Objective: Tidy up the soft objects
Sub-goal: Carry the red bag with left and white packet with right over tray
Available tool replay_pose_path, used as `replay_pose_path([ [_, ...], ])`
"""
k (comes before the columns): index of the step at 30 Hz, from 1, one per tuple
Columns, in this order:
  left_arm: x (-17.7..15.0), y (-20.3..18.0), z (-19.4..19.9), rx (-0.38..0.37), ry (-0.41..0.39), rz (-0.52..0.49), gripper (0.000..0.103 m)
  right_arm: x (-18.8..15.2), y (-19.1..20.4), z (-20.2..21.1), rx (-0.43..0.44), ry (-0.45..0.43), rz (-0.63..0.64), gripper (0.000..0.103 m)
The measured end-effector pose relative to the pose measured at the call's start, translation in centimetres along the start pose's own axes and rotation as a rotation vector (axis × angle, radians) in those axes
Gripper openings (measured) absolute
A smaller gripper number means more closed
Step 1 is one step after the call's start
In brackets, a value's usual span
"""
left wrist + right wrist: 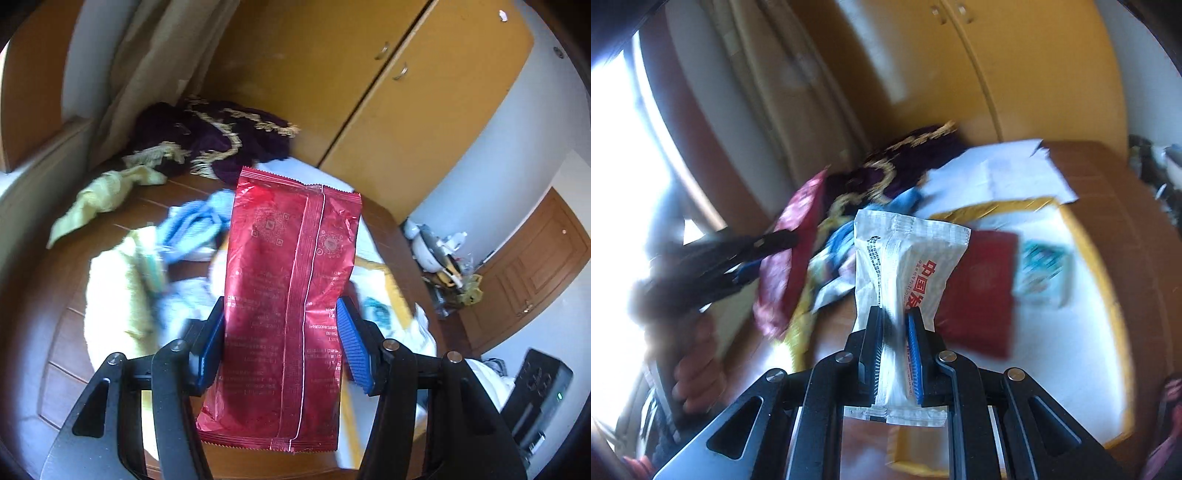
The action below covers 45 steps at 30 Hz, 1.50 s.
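My left gripper (280, 314) is shut on a red foil tissue pack (291, 280), held upright above the table with its back seam facing the camera. In the right wrist view that same red pack (786, 266) and the left gripper (753, 258) show at the left, blurred, with a hand below. My right gripper (894, 317) is shut on a white tissue pack (905, 266) with red characters, squeezed narrow at its middle. Under it lie another red pack (982, 291) and a teal-printed pack (1045, 273) on a white cloth (1052, 339).
Loose cloths cover the wooden table (62, 332): a yellow towel (114, 295), a pale green rag (99, 195), a blue cloth (199, 225), a dark purple fringed fabric (207, 144). A yellow wardrobe (369, 92) stands behind. Clutter (447, 266) lies on the floor at right.
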<state>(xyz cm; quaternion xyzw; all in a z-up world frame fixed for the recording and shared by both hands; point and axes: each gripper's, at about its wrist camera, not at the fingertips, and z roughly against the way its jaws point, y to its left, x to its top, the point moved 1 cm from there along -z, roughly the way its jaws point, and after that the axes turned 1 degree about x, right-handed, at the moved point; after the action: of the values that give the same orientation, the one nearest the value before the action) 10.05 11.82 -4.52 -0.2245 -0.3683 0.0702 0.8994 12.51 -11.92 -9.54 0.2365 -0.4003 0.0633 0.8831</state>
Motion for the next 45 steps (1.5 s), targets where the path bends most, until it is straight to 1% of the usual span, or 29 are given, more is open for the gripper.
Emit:
replay_pose_path([
  [2,-0.1,-1.4,-0.5,-0.024,0.009,-0.004,0.056,1.0,-1.0,-0.1,-0.022,-0.013,-0.007,0.014],
  [6,0.0,-4.2,-2.3,-0.078,0.033,-0.003,0.056,3.3,-4.1,-1.0,-0.058,-0.006,-0.057,0.014],
  [8,0.1,-5.1,-3.6,-0.083,0.052,0.004,0.056,4.1,-5.0,-1.3,-0.075,-0.014,-0.068,0.014],
  [10,0.2,-5.8,-5.1,-0.092,0.075,0.027,0.056,4.9,-6.0,-2.0,-0.087,-0.004,-0.08,0.014],
  [12,0.4,-6.4,-6.8,-0.094,0.109,0.046,0.056,5.4,-7.0,-2.5,-0.119,-0.005,-0.092,0.014],
  [14,0.5,-6.8,-8.3,-0.097,0.126,0.058,0.056,5.4,-7.6,-3.0,-0.146,-0.004,-0.096,0.014],
  [15,0.6,-7.0,-9.1,-0.086,0.134,0.061,0.056,5.3,-8.2,-3.6,-0.156,0.004,-0.111,0.014],
  [17,0.3,-7.0,-10.5,-0.069,0.153,0.079,0.056,5.1,-8.9,-4.4,-0.16,0.02,-0.128,0.014],
  [19,-0.1,-7.0,-11.7,-0.067,0.179,0.092,0.056,4.8,-9.6,-5.0,-0.165,0.037,-0.144,0.014],
  [21,-0.4,-7.2,-12.6,-0.058,0.189,0.089,0.056,4.5,-9.8,-5.3,-0.182,0.051,-0.152,0.014],
  [24,-0.7,-7.6,-12.9,-0.04,0.178,0.075,0.056,4.3,-9.6,-5.6,-0.196,0.059,-0.141,0.014],
  [27,-0.9,-7.8,-13.0,-0.031,0.17,0.07,0.056,4.2,-9.2,-6.2,-0.237,0.069,-0.115,0.014],
  [30,-1.0,-8.1,-13.0,-0.018,0.164,0.063,0.056,4.2,-9.5,-6.3,-0.268,0.07,-0.116,0.014],
  [32,-1.0,-8.2,-13.0,-0.011,0.162,0.065,0.056,4.2,-9.9,-6.2,-0.266,0.07,-0.134,0.014],
  [36,-1.0,-8.6,-13.2,-0.035,0.184,0.086,0.056,4.3,-11.0,-5.9,-0.259,0.066,-0.176,0.014],
  [38,-1.0,-8.8,-13.5,-0.023,0.187,0.093,0.056,4.3,-10.9,-6.0,-0.246,0.074,-0.177,0.014],
  [41,-0.9,-8.4,-14.1,0.013,0.186,0.108,0.056,4.2,-10.7,-6.2,-0.251,0.078,-0.166,0.014],
  [43,-0.8,-8.2,-14.3,0.005,0.193,0.123,0.056,4.2,-10.6,-6.2,-0.254,0.074,-0.166,0.014],
  [45,-0.6,-8.4,-14.2,0.009,0.184,0.118,0.056,4.2,-10.7,-6.3,-0.264,0.079,-0.166,0.015],
])
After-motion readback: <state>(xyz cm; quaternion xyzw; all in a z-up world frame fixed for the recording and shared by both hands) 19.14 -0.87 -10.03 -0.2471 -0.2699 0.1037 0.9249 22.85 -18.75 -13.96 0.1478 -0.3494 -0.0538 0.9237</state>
